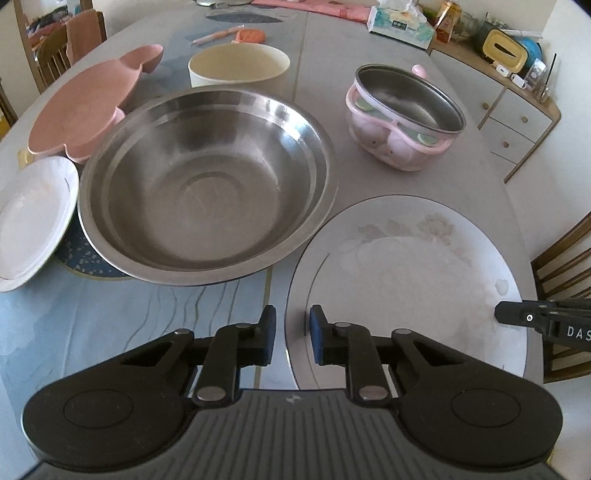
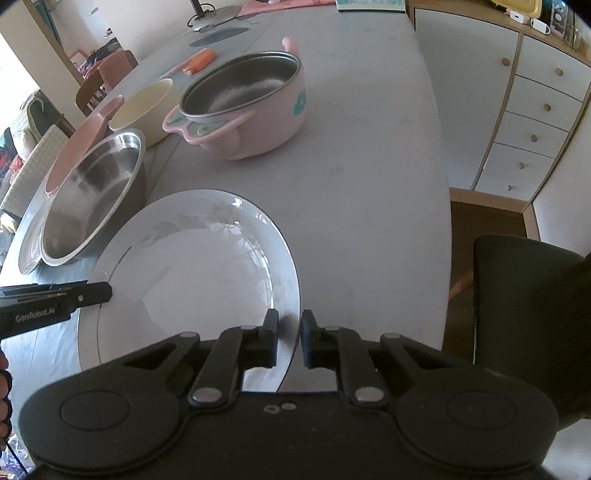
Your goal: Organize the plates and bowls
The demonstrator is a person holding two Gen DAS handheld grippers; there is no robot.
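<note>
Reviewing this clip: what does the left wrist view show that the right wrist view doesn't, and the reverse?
Left wrist only: a tissue box at the table's far end and the whole small white plate. Right wrist only: a dark chair back and a blue flower on the pink pot's side. Both: the large white floral plate with each gripper on its rim, the big steel bowl, the pink steel-lined pot, the cream bowl.

Both point steeply down: left gripper (image 1: 292,334) and right gripper (image 2: 290,341), jaws narrowed nearly together.

Glossy plate (image 2: 192,280), shiny steel bowl (image 1: 207,192)
</note>
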